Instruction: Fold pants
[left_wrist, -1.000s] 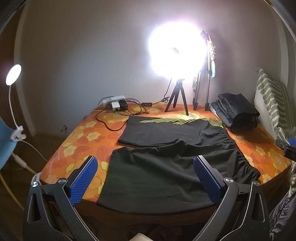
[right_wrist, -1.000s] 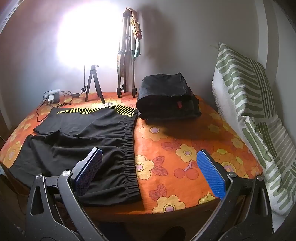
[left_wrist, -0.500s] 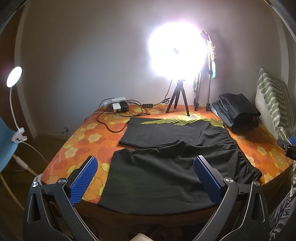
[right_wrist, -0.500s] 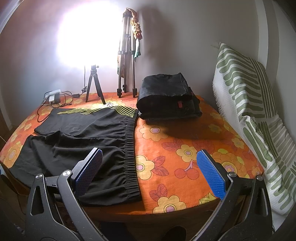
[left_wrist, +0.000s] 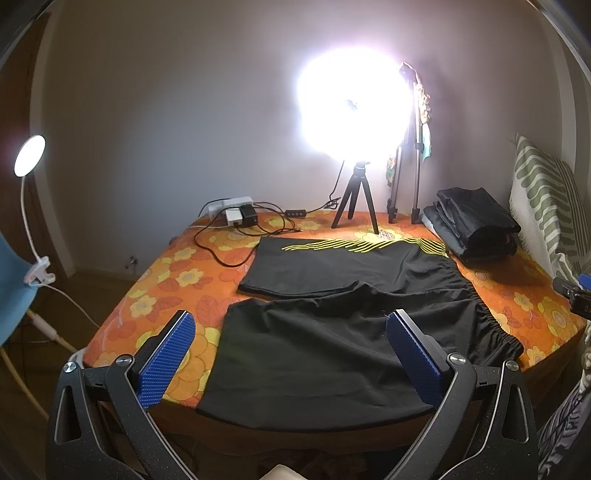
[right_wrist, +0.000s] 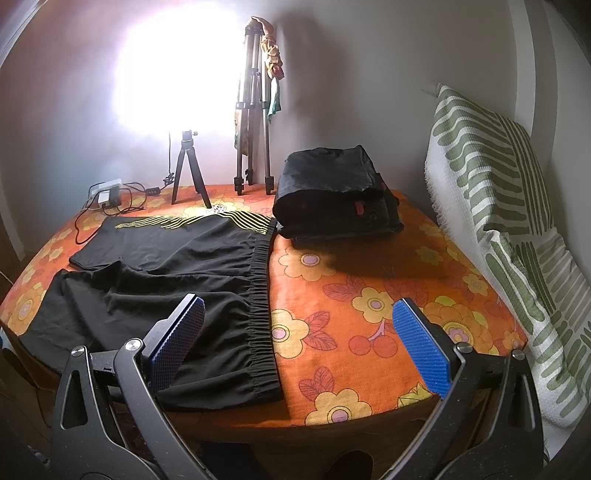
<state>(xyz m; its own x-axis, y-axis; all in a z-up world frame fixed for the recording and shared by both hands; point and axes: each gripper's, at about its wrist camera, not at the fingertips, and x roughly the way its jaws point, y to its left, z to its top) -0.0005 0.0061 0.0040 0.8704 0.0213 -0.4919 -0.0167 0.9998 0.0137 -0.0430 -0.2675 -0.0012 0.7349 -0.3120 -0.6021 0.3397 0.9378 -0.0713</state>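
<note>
You are holding your left gripper (left_wrist: 288, 354) spread wide and gripping nothing, low in the frame over the near hem of the black shorts (left_wrist: 343, 321). Your right gripper (right_wrist: 295, 343) is gaping too, its 2 blue pads straddling the gathered waistband at lower center. The shorts are lying flat and unfolded across the orange floral bedspread (right_wrist: 354, 295), yellow stripes showing along the far edge, a folded dark pile (right_wrist: 332, 199) sitting at upper right
</note>
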